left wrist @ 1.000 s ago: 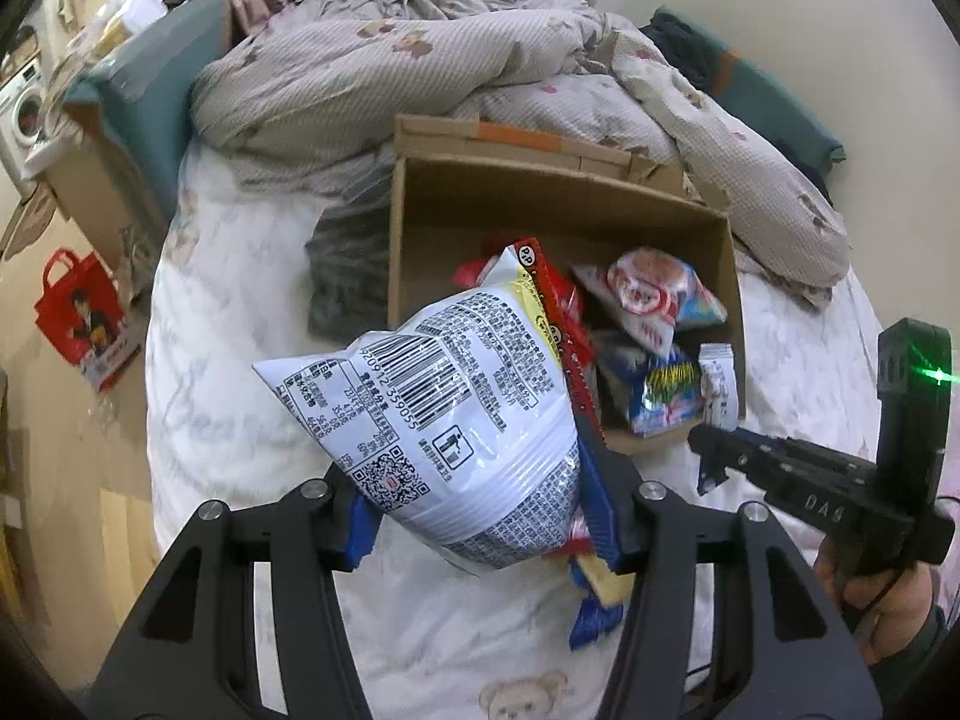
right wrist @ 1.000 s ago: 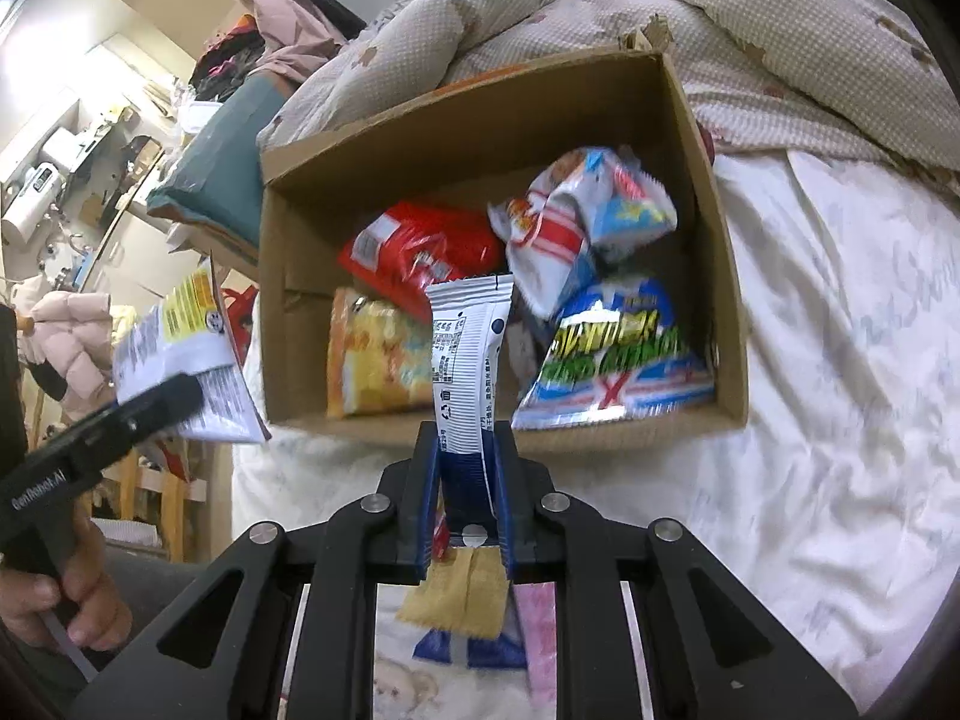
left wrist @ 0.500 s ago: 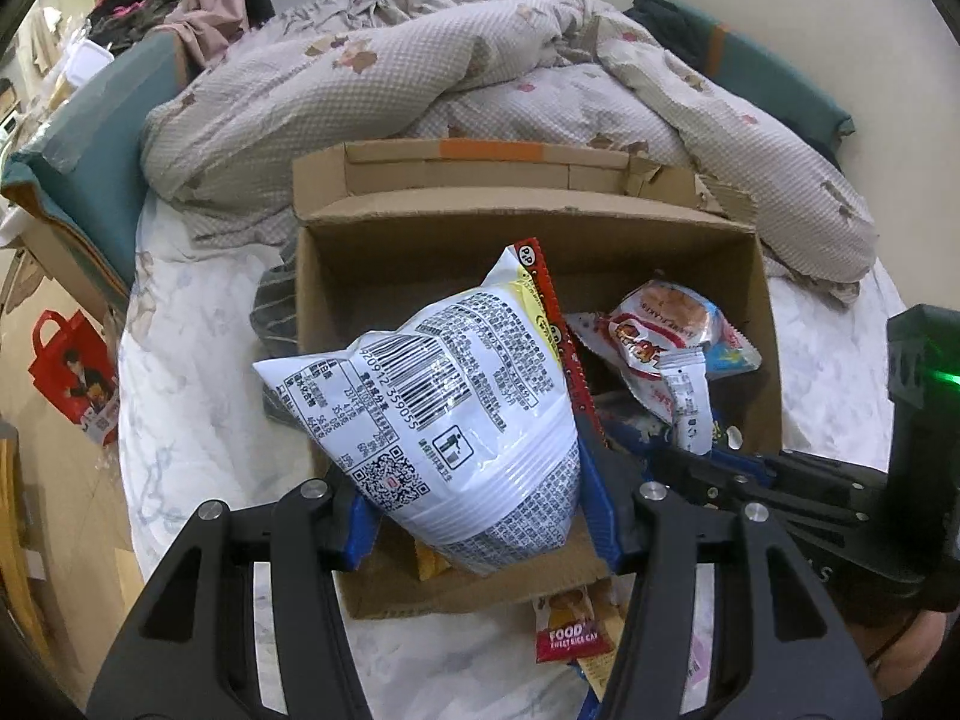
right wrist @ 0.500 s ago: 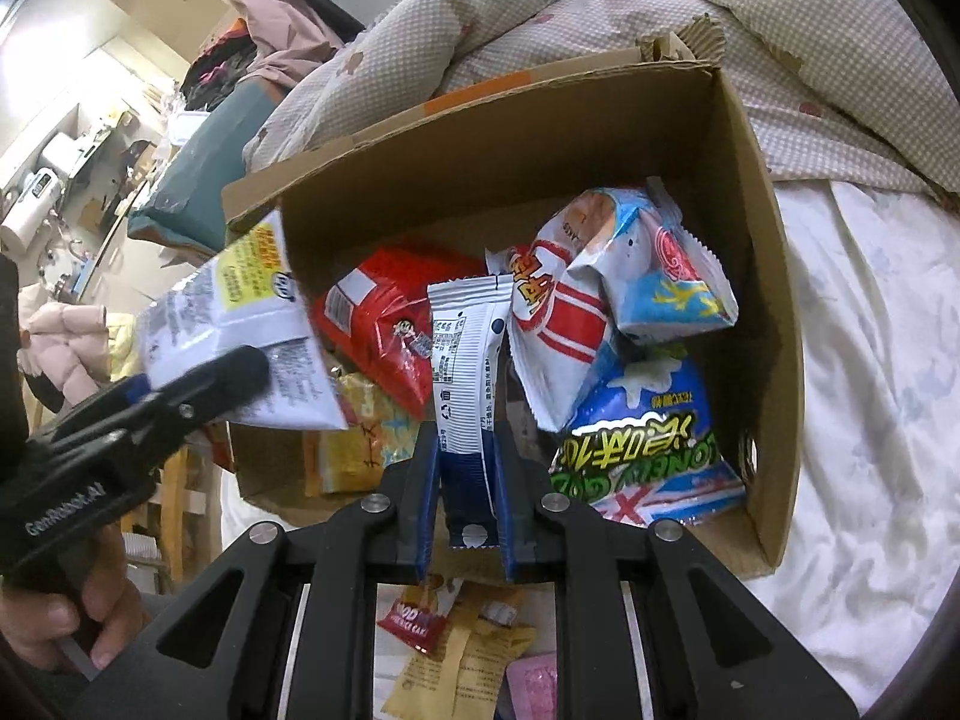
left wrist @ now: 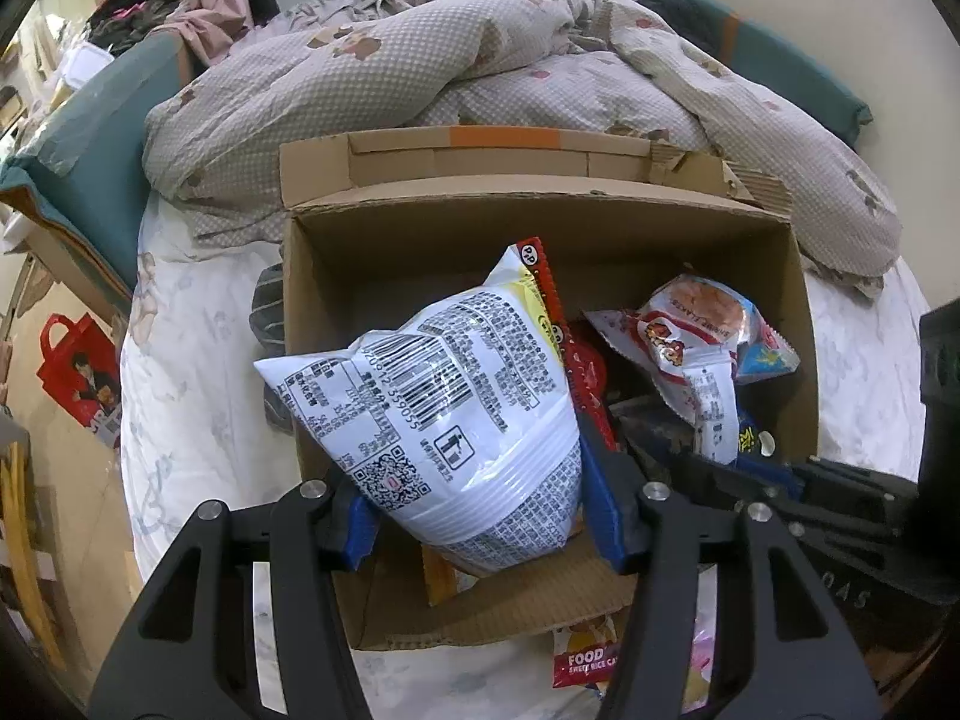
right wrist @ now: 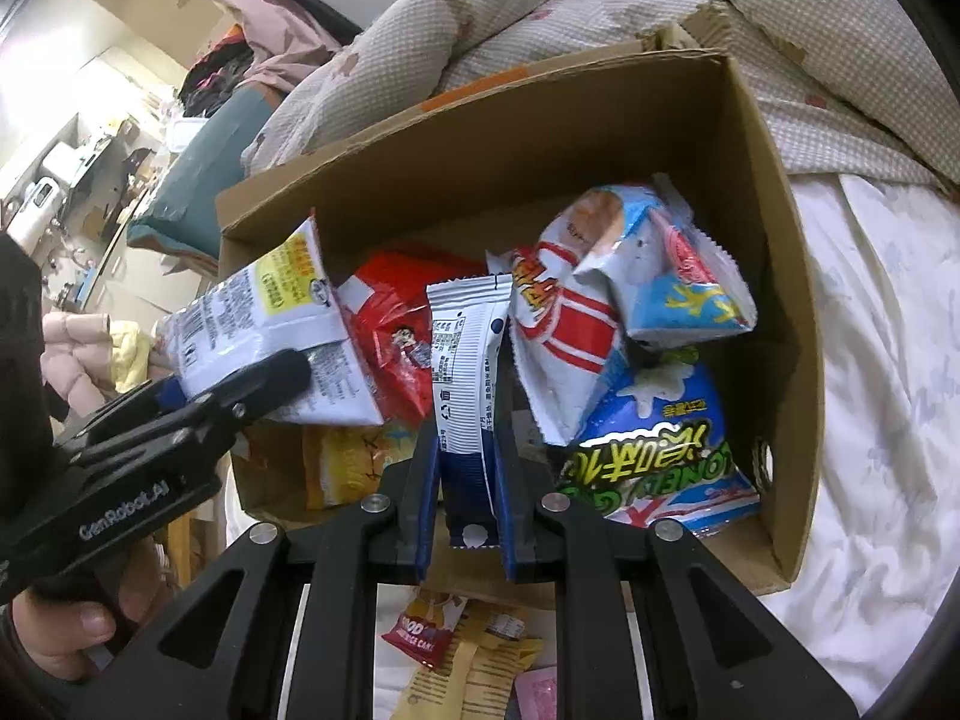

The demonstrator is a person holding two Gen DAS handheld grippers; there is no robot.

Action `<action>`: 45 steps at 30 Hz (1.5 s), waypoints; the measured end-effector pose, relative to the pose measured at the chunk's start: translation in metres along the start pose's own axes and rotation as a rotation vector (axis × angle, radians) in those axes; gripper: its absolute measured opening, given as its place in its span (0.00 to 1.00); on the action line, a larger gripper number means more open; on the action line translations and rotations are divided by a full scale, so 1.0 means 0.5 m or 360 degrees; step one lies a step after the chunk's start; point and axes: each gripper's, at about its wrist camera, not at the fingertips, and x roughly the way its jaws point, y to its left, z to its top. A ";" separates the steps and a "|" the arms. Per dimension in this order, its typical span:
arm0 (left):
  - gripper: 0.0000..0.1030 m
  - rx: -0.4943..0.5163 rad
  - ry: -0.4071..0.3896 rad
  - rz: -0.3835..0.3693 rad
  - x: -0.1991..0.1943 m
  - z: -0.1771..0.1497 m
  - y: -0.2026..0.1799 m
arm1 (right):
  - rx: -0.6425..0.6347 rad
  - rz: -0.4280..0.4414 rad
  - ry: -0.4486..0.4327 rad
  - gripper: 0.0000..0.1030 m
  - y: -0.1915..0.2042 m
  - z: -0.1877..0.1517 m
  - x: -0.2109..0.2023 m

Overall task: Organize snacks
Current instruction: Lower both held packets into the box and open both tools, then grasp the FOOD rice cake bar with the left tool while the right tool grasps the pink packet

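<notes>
My left gripper (left wrist: 474, 516) is shut on a big white snack bag (left wrist: 438, 414) with a barcode, held over the open cardboard box (left wrist: 540, 216) on the bed. That bag also shows in the right wrist view (right wrist: 270, 342), over the box's left side. My right gripper (right wrist: 465, 510) is shut on a small white-and-blue packet (right wrist: 465, 372), held above the box's (right wrist: 774, 192) near edge. The packet also shows in the left wrist view (left wrist: 714, 414). Several snack bags lie inside the box.
Loose snack packets (right wrist: 456, 642) lie on the white sheet in front of the box. A rumpled checked duvet (left wrist: 420, 72) lies behind the box. A teal cushion (left wrist: 90, 168) sits at the left, and a red bag (left wrist: 78, 372) on the floor.
Both grippers have moved forward with their snacks, from in front of the box to over it. The box now looks closer in both views.
</notes>
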 end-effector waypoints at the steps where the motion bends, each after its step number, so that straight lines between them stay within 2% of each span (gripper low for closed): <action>1: 0.52 -0.0005 0.0003 0.0006 0.000 0.001 0.001 | 0.0002 0.0002 0.0003 0.17 0.000 -0.001 0.001; 4: 0.56 -0.0031 0.0017 0.0010 0.002 0.002 0.008 | 0.0014 0.0008 0.0011 0.17 -0.001 0.002 0.003; 6: 0.67 -0.0081 0.0038 0.0003 0.004 0.002 0.016 | 0.0041 0.0034 0.0017 0.20 -0.005 0.005 0.004; 8: 0.72 -0.0150 0.0049 0.0009 0.005 0.002 0.028 | 0.0066 0.0067 0.0009 0.21 -0.010 0.007 0.000; 11: 0.72 -0.0186 0.0043 -0.0001 -0.001 -0.001 0.035 | 0.0065 0.0074 0.0007 0.21 -0.009 0.009 -0.004; 16: 0.72 -0.0156 0.0020 0.0018 -0.017 -0.006 0.032 | 0.0052 0.0067 0.0011 0.21 -0.007 0.012 -0.005; 18: 0.72 -0.0154 0.0017 0.0021 -0.021 -0.008 0.032 | 0.0054 0.0066 0.0020 0.29 -0.006 0.012 -0.004; 19: 0.72 -0.0153 0.0017 0.0024 -0.023 -0.010 0.032 | 0.0052 0.0064 0.0023 0.41 -0.005 0.011 -0.004; 20: 0.72 -0.0150 0.0018 0.0028 -0.025 -0.012 0.031 | 0.0050 0.0064 0.0016 0.58 -0.003 0.009 -0.007; 21: 0.72 -0.0145 0.0020 0.0033 -0.028 -0.016 0.030 | 0.0046 0.0067 0.0001 0.62 -0.002 0.008 -0.011; 30: 0.72 -0.0061 0.0002 0.0042 -0.060 -0.056 0.018 | 0.0021 0.0016 -0.0040 0.63 0.001 -0.010 -0.047; 36: 0.72 -0.0076 0.0002 0.0019 -0.085 -0.092 0.024 | 0.0048 -0.0023 -0.0046 0.63 -0.005 -0.020 -0.065; 38: 0.72 -0.0072 0.0033 0.0003 -0.089 -0.108 0.021 | 0.0049 -0.0058 -0.0042 0.63 -0.006 -0.028 -0.071; 42: 0.72 0.0002 0.0090 -0.0033 -0.100 -0.147 0.003 | 0.0018 -0.0265 -0.0010 0.63 -0.010 -0.053 -0.075; 45: 0.72 0.0002 0.0127 -0.0071 -0.102 -0.175 -0.006 | 0.0061 -0.0263 0.0032 0.63 -0.025 -0.071 -0.079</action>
